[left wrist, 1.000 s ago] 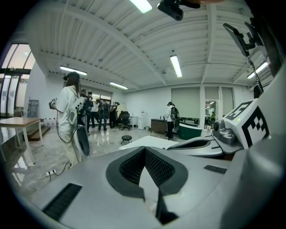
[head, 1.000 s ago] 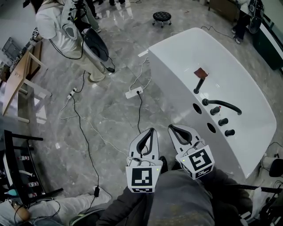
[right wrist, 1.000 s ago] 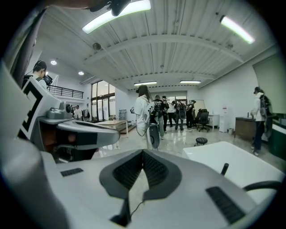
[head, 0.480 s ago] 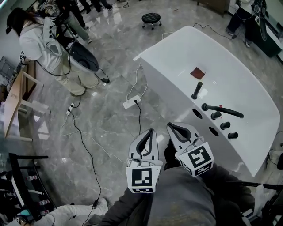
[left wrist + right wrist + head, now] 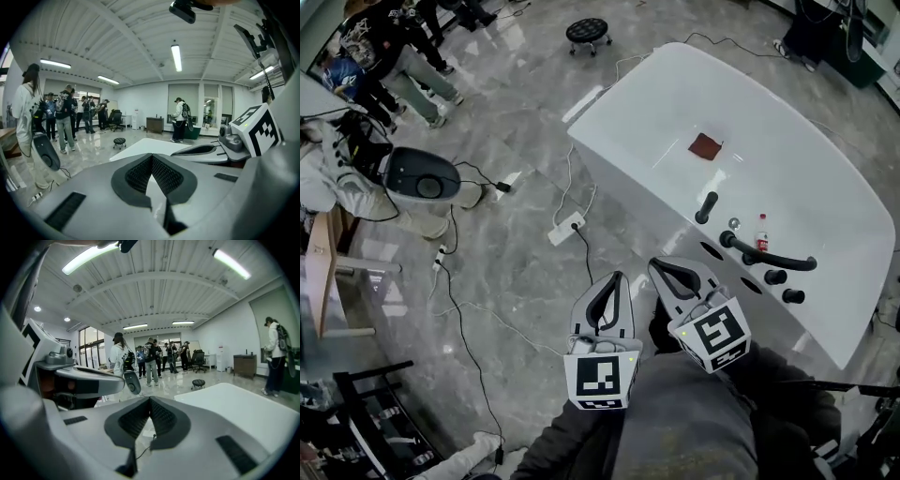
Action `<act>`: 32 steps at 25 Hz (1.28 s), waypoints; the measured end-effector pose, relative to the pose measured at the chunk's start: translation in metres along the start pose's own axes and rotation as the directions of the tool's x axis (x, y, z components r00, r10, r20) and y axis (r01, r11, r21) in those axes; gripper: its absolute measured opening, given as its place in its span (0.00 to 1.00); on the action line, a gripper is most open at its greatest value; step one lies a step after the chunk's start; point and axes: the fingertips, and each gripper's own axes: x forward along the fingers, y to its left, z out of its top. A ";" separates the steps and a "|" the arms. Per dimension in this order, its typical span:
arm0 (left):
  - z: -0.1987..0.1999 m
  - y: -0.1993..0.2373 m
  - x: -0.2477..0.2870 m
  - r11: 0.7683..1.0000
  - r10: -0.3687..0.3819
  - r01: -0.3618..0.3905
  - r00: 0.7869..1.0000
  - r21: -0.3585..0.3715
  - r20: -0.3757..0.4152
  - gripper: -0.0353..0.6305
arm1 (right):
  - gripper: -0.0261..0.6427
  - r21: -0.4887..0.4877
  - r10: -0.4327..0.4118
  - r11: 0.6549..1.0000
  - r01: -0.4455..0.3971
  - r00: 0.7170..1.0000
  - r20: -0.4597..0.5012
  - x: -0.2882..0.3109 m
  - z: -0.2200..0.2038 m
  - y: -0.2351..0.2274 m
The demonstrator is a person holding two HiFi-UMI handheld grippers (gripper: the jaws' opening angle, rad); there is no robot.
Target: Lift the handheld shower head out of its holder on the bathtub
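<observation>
Only the head view shows the shower head point(image 5: 706, 207): one black handle, leaning in its holder on the near rim of the bathtub point(image 5: 623, 183). Beside it on the rim are one spout point(image 5: 773, 258), two knobs point(image 5: 775, 277) and two open holes point(image 5: 711, 250) (one reddish square point(image 5: 705, 145) lies inside the tub). Two tools hang beside the tub wall, apart from the shower head: the left hand-held gripper point(image 5: 617, 278) and the right hand-held gripper point(image 5: 668, 268). Each one's own view shows its jaws pressed together on nothing. The gripper views alone add ceiling lights point(image 5: 93, 256) and standing people point(image 5: 61, 112). One stool point(image 5: 588, 31) appears in all three views.
</observation>
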 end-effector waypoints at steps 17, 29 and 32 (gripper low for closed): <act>0.050 0.023 0.105 0.996 -0.049 0.051 0.998 0.078 -0.024 0.06 | 0.05 0.075 -0.038 0.997 0.035 0.998 0.040 0.047 0.024 -0.080; 0.052 -0.017 0.192 0.916 -0.373 0.375 0.927 0.139 -0.044 0.06 | 0.05 0.147 -0.323 0.937 0.317 0.946 0.019 0.051 0.012 -0.149; 0.054 -0.020 0.208 0.879 -0.447 0.451 0.892 0.153 -0.062 0.06 | 0.05 0.168 -0.397 0.906 0.390 0.918 0.014 0.056 0.013 -0.160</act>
